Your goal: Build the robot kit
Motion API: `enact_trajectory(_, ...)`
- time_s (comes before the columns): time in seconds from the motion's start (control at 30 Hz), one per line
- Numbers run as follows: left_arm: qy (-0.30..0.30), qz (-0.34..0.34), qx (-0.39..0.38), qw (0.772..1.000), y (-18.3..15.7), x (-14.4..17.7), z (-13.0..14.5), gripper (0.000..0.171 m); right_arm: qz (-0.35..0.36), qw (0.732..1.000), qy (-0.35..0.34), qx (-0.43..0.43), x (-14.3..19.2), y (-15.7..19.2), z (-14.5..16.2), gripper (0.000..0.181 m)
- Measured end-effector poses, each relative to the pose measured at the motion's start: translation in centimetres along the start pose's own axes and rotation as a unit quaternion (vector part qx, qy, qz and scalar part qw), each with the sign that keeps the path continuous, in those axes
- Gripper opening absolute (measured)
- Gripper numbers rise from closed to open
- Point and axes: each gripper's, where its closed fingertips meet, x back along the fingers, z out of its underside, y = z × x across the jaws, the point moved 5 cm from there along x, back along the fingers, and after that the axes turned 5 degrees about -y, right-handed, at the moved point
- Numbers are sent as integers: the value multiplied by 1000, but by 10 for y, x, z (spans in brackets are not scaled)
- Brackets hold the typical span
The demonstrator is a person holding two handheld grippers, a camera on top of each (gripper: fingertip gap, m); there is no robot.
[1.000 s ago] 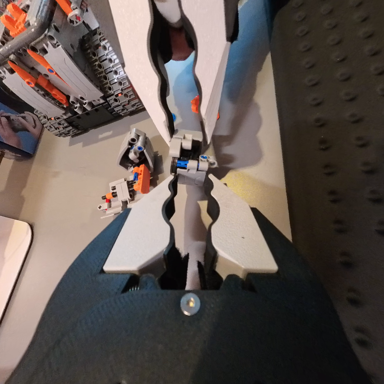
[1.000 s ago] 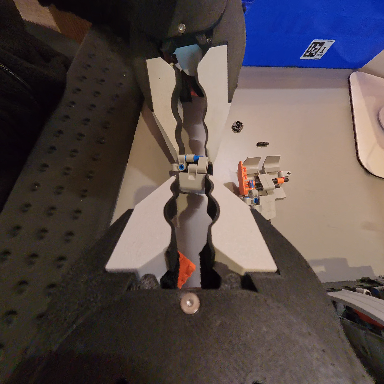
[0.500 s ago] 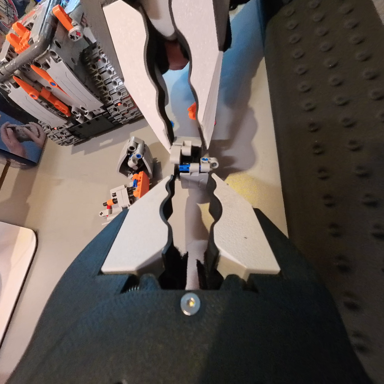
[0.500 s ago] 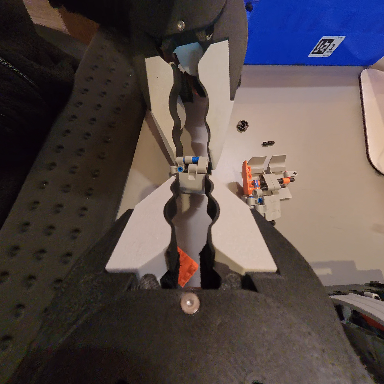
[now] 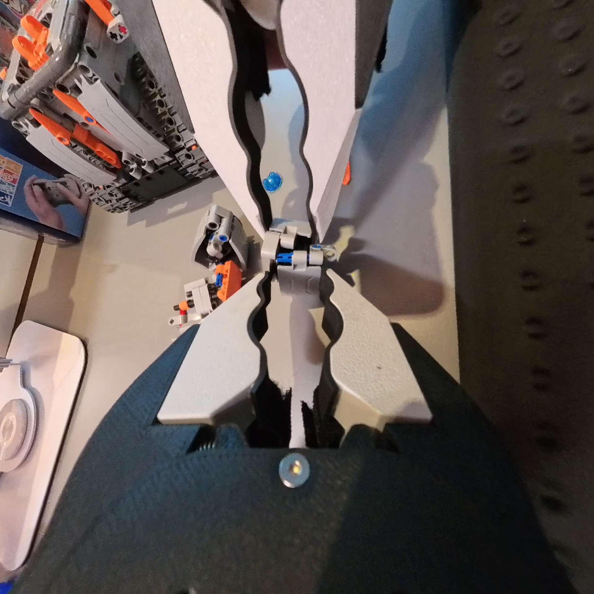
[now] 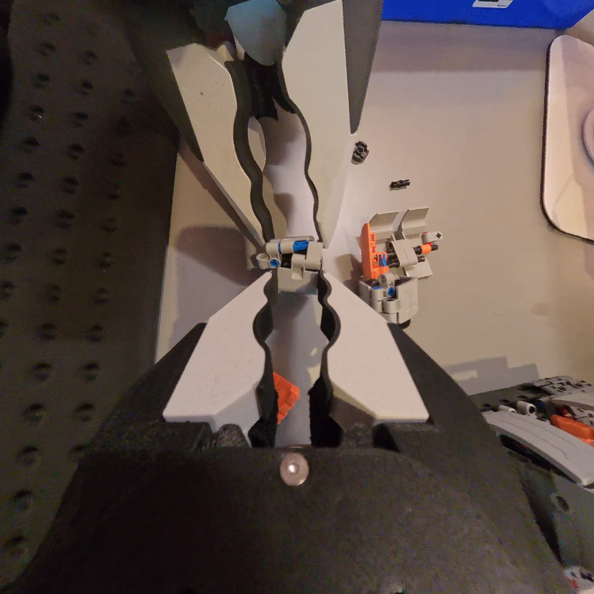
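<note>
A small grey brick assembly (image 5: 297, 258) with blue pins is held between both grippers above the beige table (image 5: 128, 289). My left gripper (image 5: 294, 278) is shut on its near grey block. My right gripper (image 5: 289, 226) comes from the opposite side and is shut on its far grey block. In the right wrist view the same assembly (image 6: 299, 257) sits between my right gripper (image 6: 295, 283) and the left gripper (image 6: 294, 239). The two grippers point tip to tip.
A second grey and orange sub-assembly (image 5: 218, 279) (image 6: 392, 257) lies beside the grippers. A large grey and orange model (image 5: 96, 128) (image 6: 546, 427), a blue box (image 5: 48, 199), a white tray (image 5: 32, 401) (image 6: 572, 144), a black perforated mat (image 5: 520, 225) (image 6: 80, 193), a blue stud (image 5: 272, 182), an orange piece (image 6: 284, 392), a black round piece (image 6: 360, 151) and a black pin (image 6: 400, 184) are around. Left and right tips are no more than a few centimetres apart. The orange piece (image 6: 284, 392) sits 8 centimetres or so from the ends of my right fingers.
Both grippers keep their hold on the small assembly. They have shifted together and tilted a little; the blue box's marker slid off the top of the right wrist view and a blue stud came into sight.
</note>
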Motion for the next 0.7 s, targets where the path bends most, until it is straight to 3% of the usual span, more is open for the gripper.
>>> enact_trajectory(0.2,11,-4,-3,1000,1,-2,-2,26,26,999,17,36,0,0,0,22)
enact_trajectory(0.7,34,-12,-32,999,0,-5,-6,26,7,999,32,13,0,-2,0,22)
